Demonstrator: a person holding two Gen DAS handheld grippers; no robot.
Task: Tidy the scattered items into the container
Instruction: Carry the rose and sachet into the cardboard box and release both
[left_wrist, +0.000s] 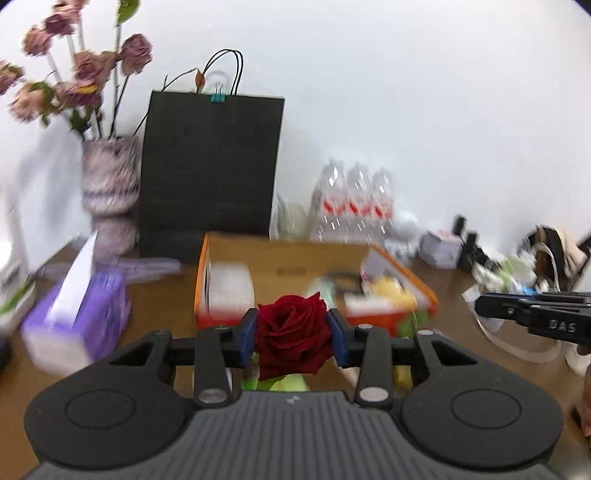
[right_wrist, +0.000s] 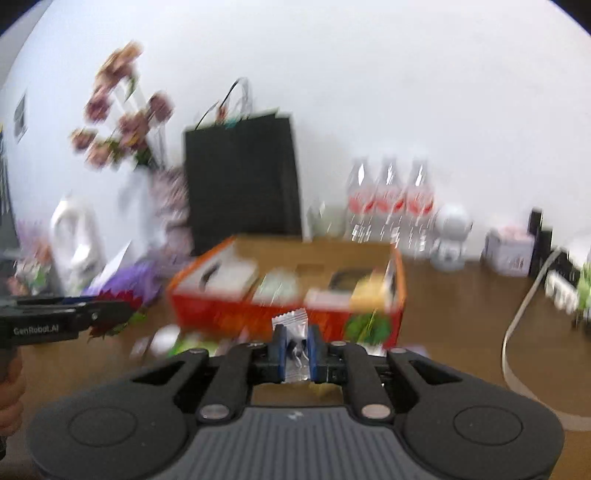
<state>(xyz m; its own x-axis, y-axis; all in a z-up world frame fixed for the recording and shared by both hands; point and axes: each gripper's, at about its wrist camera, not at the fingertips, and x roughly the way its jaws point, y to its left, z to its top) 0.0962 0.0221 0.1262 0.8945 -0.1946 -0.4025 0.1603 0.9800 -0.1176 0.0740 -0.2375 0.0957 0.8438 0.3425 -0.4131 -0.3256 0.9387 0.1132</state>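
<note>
We see left gripper (left_wrist: 291, 334) pinching red rose (left_wrist: 291, 332), bloom wedged between both blue pads (left_wrist: 248, 338), facing camera, green leaves under it at 6 o'clock. Rose dark red, petals tight, sharp against blurred background. Right gripper (right_wrist: 295, 349) jaws nearly together, clamping small silver sachet (right_wrist: 293, 332); crimped top edge sticks up at 12 o'clock. Orange cardboard box (left_wrist: 406, 275) at 12 o'clock of both grippers, already partly filled, on brown table (left_wrist: 162, 295). Contents blurred.
</note>
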